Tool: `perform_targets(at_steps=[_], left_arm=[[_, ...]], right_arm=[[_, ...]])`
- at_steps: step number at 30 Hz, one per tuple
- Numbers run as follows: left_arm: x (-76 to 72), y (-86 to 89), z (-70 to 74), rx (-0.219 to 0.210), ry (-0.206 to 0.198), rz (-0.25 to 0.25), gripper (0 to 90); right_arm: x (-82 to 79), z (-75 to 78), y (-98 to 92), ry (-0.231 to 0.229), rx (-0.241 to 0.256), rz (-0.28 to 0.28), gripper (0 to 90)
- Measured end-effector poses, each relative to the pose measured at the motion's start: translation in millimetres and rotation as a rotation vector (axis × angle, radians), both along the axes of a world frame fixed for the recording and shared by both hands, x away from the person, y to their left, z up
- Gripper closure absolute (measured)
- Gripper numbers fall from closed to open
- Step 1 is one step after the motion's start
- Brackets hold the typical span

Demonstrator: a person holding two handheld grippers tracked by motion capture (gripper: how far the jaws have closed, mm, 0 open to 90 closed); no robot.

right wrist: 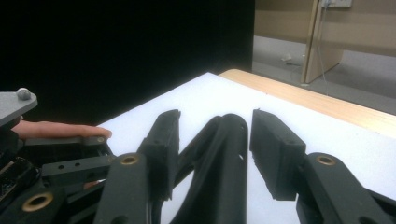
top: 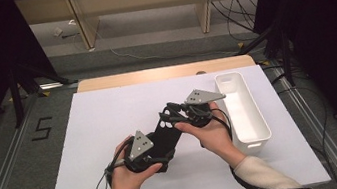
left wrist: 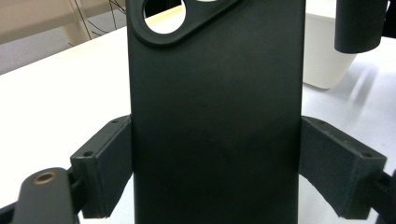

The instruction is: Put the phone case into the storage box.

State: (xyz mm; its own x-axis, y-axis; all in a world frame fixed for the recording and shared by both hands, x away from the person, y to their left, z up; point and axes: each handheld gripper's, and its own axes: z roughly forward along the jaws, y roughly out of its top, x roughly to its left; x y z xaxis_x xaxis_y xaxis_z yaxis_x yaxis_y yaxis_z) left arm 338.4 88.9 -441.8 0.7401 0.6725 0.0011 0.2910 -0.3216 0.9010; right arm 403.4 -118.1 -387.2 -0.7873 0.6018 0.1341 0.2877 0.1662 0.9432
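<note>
A black phone case (top: 166, 134) with round camera holes at its far end is held above the white board. My left gripper (top: 161, 152) is shut across its width near the lower end; in the left gripper view the case (left wrist: 215, 93) sits clamped between both pads (left wrist: 105, 163). My right gripper (top: 174, 116) is at the case's far end. In the right gripper view its jaws stand on either side of the case's edge (right wrist: 224, 158), with a thin gap showing at each pad, so the right gripper (right wrist: 215, 135) is open around it.
A white oblong bin (top: 263, 123) with nothing in it stands at the right of the white board (top: 108, 113); it appears as the bin (left wrist: 322, 60) behind the case. A wooden table edge (top: 163, 73) runs along the back, with cables on the floor beyond.
</note>
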Motion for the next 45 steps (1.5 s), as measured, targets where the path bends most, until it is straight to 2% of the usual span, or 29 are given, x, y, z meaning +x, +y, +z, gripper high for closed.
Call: perform_targets(at_steps=[12, 20, 22, 23, 24, 25, 26, 27, 30, 34, 36, 39, 41, 43, 45], left_arm=[[-0.8, -2.7, -2.3, 0.03, -0.018, -0.001, 14.3], [-0.5, -4.9, -4.8, 0.053, -0.029, -0.012, 13.4], [-0.3, -5.9, -4.9, 0.057, -0.035, -0.021, 13.1], [-0.4, -5.6, -4.5, 0.058, -0.04, -0.02, 16.5], [-0.1, -5.4, -4.2, 0.057, -0.04, -0.026, 18.1], [0.4, -5.2, -4.0, 0.062, -0.036, -0.035, 15.9], [0.8, -4.5, -4.0, 0.066, -0.036, -0.041, 15.5], [1.1, -3.9, -4.1, 0.067, -0.035, -0.043, 15.5], [3.2, -0.6, -2.2, 0.068, -0.032, -0.051, 15.9], [8.6, 10.1, 2.0, 0.043, -0.021, -0.065, 18.7], [12.5, 17.4, 2.8, 0.012, 0.002, -0.075, 20.3], [16.4, 22.7, 2.6, -0.032, 0.038, -0.102, 24.0], [18.6, 25.4, 1.9, -0.076, 0.073, -0.133, 26.5], [19.7, 26.8, 1.0, -0.089, 0.081, -0.148, 29.2], [20.4, 27.1, -0.1, -0.1, 0.091, -0.184, 34.8]], right_arm=[[-0.5, 0.2, -1.5, 0.027, 0.03, 0.002, 67.1], [-3.1, 2.8, -1.3, 0.054, 0.085, 0.044, 74.5], [-5.0, 4.7, -0.7, 0.077, 0.109, 0.06, 76.8], [-6.3, 6.0, 0.2, 0.079, 0.114, 0.072, 77.8], [-7.1, 7.1, 0.9, 0.073, 0.104, 0.079, 77.8], [-8.5, 9.0, 1.2, 0.041, 0.055, 0.075, 77.9], [-8.4, 9.6, 1.2, 0.035, 0.058, 0.081, 77.9], [-8.0, 10.5, 0.5, 0.056, 0.076, 0.096, 77.9], [-8.1, 13.6, -0.4, 0.041, 0.042, 0.118, 77.9], [-6.5, 16.1, -2.8, 0.038, 0.015, 0.188, 77.9], [-5.8, 16.8, -3.7, 0.037, -0.002, 0.215, 77.9], [-4.5, 17.6, -5.3, 0.031, -0.039, 0.269, 77.9], [-4.2, 18.2, -5.9, 0.022, -0.053, 0.295, 77.9], [-3.9, 19.3, -6.7, 0.02, -0.066, 0.326, 77.9], [-3.4, 20.4, -7.9, 0.023, -0.076, 0.37, 77.9]])
